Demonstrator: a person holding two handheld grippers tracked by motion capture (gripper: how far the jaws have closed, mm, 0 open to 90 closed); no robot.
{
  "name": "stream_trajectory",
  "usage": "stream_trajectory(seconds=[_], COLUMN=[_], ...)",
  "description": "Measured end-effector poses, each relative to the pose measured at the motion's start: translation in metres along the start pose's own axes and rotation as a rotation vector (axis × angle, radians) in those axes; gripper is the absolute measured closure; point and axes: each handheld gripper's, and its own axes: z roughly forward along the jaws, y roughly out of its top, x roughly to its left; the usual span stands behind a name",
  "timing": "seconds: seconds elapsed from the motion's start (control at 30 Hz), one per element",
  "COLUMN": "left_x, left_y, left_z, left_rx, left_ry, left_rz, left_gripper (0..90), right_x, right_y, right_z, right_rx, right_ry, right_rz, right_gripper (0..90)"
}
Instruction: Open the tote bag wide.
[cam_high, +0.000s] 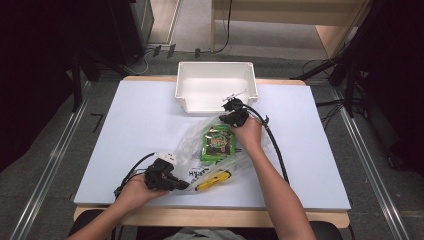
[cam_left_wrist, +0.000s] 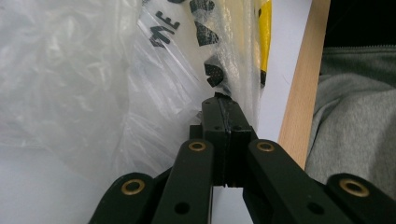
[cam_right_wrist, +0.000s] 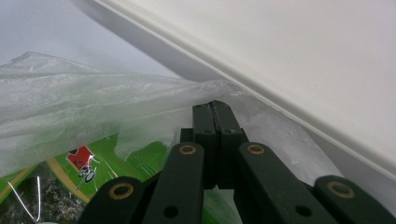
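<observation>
Black block lettering is printed on the clear plastic bag (cam_left_wrist: 93, 70); in the left gripper view, near the top centre of the frame, the letters "ME" can be made out, tilted, with further black letter fragments to their right cut off and creased beyond reading. In the high view the same print sits at the bag's lower edge, lower centre of the frame, too small to read. The green packet (cam_high: 218, 142) inside the bag carries a dark printed panel and, in the right gripper view at lower left, a small red emblem, none of it legible
</observation>
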Motion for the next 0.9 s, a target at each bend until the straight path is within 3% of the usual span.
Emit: stream_trajectory(seconds=[0.13,0.2,0.3,0.67,0.9], left_x=[0.002,0.004,0.004,0.001,0.001], left_y=[0.009,0.015,0.021,0.043,0.064], left_z=[-0.007,-0.010,-0.016,-0.036,-0.047], left_rx=[-0.062,-0.080,-0.108,-0.169,-0.183], left_ry=[0.011,0.019,0.039,0.086,0.099], left_rz=[-0.006,-0.035,-0.030,-0.012,-0.008], left_gripper=[90.0,86.3,84.4,68.5,70.2], right_x=[0.004,0.005,0.007,0.010,0.016], right_y=[0.001,0.002,0.002,0.006,0.005], right_z=[-0.001,-0.001,-0.004,-0.024,-0.042], right_rx=[0.012,0.015,0.013,-0.037,-0.051], right_ry=[-0.025,-0.024,-0.015,0.025,0.069], right_rz=[0.004,0.005,0.005,0.006,-0.004], right_gripper=[90.0,90.0,90.0,82.5,76.1])
